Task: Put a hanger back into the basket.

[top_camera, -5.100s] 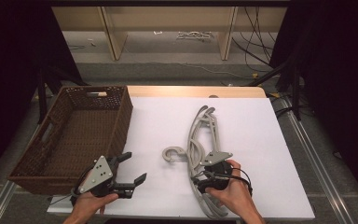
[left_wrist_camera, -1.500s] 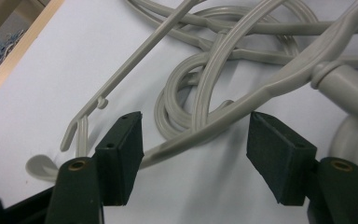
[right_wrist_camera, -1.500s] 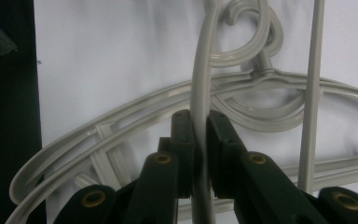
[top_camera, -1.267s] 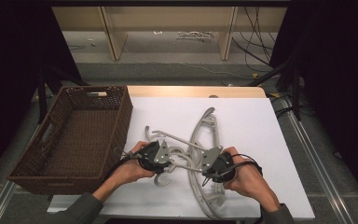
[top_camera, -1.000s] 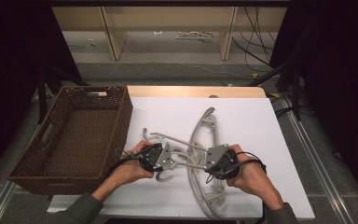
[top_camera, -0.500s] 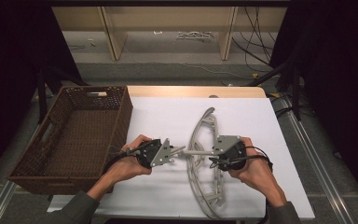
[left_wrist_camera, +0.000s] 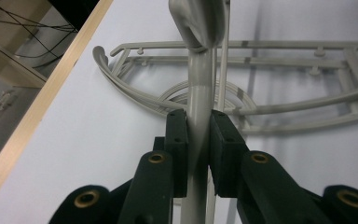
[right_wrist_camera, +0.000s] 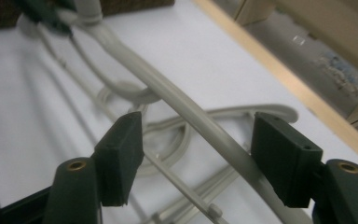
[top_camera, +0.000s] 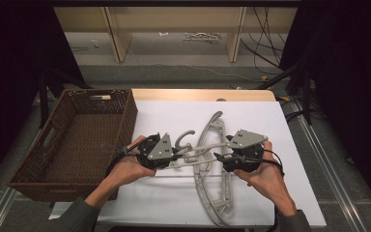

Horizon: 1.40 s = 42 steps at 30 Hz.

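Left gripper [left_wrist_camera: 198, 154] clamped on lifted hanger [left_wrist_camera: 199, 100], right gripper [right_wrist_camera: 198, 154] spread wide around its arm; liable to swing and snag the hangers beneath.

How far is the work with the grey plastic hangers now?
Done: one grey plastic hanger is separated from the stack and lifted off the white table. In hand: the left claw is shut on its arm, while the right claw is open around it, not gripping. Left: the brown woven basket holds no hanger, and another grey hanger lies on the table.
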{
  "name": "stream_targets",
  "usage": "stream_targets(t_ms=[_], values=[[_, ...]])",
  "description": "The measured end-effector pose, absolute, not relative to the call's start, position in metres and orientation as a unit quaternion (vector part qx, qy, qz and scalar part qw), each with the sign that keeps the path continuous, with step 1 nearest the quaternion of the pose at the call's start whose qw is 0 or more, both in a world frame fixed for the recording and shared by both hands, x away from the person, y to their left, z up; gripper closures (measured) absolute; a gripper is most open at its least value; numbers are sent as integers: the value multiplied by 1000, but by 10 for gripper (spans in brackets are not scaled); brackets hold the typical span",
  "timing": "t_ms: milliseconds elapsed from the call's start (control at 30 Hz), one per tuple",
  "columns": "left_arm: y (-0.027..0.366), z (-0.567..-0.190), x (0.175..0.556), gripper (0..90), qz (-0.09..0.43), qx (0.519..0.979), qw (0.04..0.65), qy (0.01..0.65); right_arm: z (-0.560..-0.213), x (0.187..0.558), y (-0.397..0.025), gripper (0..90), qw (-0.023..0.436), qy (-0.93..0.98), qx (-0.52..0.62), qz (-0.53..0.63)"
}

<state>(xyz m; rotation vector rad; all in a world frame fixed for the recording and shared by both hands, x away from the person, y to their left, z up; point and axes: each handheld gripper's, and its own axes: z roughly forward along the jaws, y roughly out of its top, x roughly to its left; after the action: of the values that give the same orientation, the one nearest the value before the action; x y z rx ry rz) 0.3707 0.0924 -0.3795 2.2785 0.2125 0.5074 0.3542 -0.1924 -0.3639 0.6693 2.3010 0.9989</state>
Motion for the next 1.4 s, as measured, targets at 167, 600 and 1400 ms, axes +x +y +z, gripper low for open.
stream_targets(t_ms=[167,600,1400], values=[[96,-376,377,796,214,895,378,102,-352,348,-197,307,287,820,277,410],[112,-347,400,796,166,880,403,190,-374,327,-200,299,268,816,295,419],[163,-255,408,798,193,836,454,241,-413,310,-203,258,232,819,312,422]])
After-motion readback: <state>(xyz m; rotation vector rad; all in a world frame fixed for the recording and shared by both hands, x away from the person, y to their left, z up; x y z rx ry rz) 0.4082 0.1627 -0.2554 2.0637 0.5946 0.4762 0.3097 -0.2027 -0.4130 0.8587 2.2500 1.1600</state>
